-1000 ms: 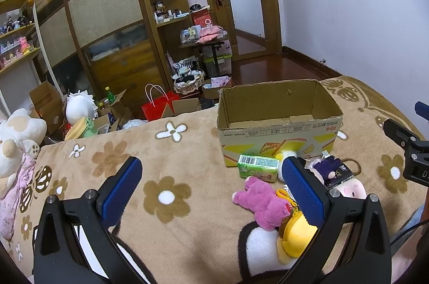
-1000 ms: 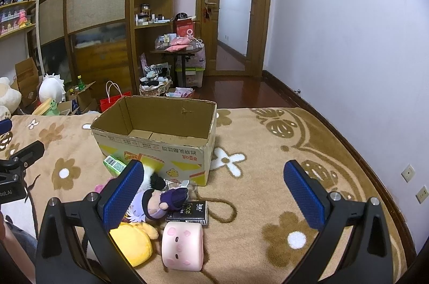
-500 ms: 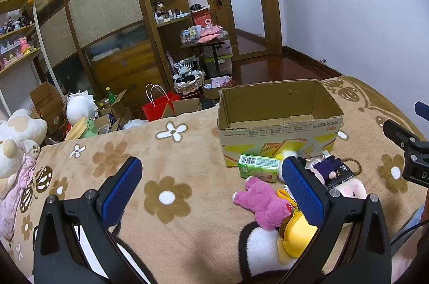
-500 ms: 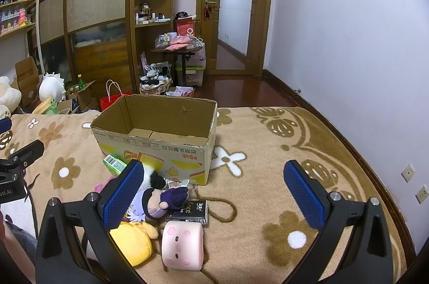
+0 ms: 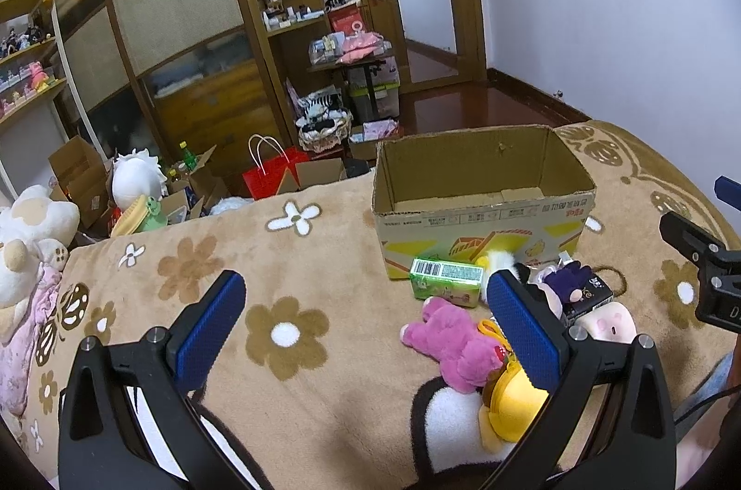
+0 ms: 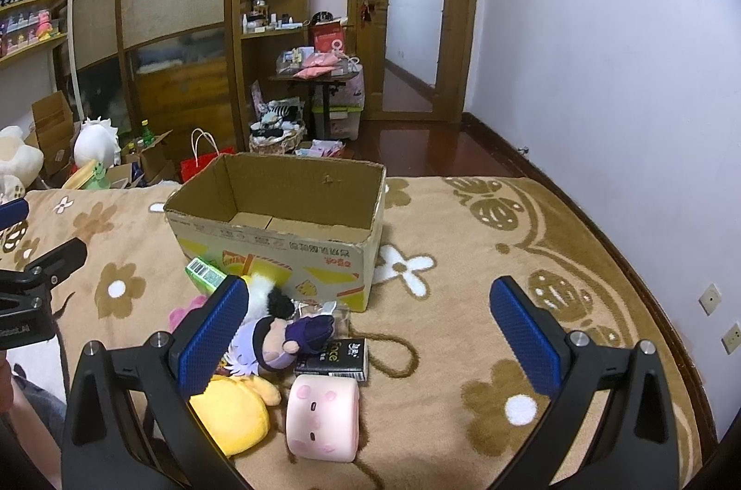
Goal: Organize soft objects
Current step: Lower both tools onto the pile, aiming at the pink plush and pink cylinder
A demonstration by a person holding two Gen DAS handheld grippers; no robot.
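Nearest, both tongs gape wide and hold nothing: the left tongs (image 5: 366, 321) and right tongs (image 6: 373, 335) hover over a tan blanket (image 5: 296, 254) with brown flowers. Just past them the soft toys lie clustered, touching: a yellow plush (image 6: 231, 413), a pink pig cushion (image 6: 323, 418) on its side, a purple-haired doll (image 6: 278, 339) and a pink bear (image 5: 456, 344) lying flat, head toward the left. Behind these a green carton (image 5: 444, 277) rests against an open cardboard box (image 5: 481, 221), long side facing the cameras. Beyond stand wooden cabinets (image 6: 185, 27) and a door (image 6: 417, 13).
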